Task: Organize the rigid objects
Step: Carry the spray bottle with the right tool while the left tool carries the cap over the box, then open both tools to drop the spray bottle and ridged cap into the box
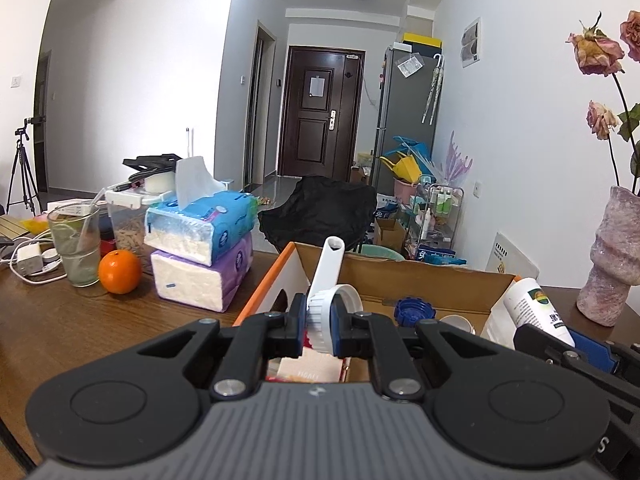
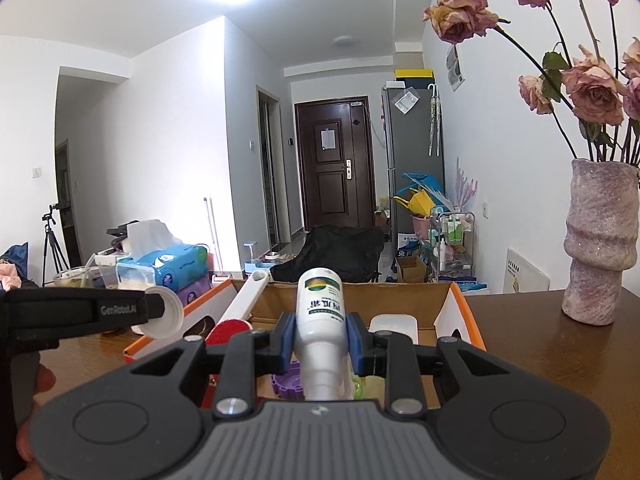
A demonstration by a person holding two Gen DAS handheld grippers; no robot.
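My left gripper point(image 1: 320, 322) is shut on a white ribbed screw cap point(image 1: 326, 312), held above the near edge of an open cardboard box point(image 1: 420, 276) with orange-edged flaps. A white tube point(image 1: 330, 264) rises behind the cap, leaning in the box. My right gripper point(image 2: 320, 336) is shut on a white bottle with a green label point(image 2: 320, 308), base pointing away, over the same box point(image 2: 360, 294). Each view shows the other tool: the right gripper point(image 1: 560, 340) with the bottle point(image 1: 534, 308), and the left gripper point(image 2: 160, 308) with the cap point(image 2: 168, 314).
The box holds a blue cap point(image 1: 414, 312), a red disc point(image 2: 228, 330), a purple piece point(image 2: 286, 384) and a white case point(image 2: 394, 326). Left of it stand stacked tissue packs point(image 1: 204, 252), an orange point(image 1: 119, 271) and a glass point(image 1: 78, 246). A vase of dried roses point(image 2: 600, 248) is on the right.
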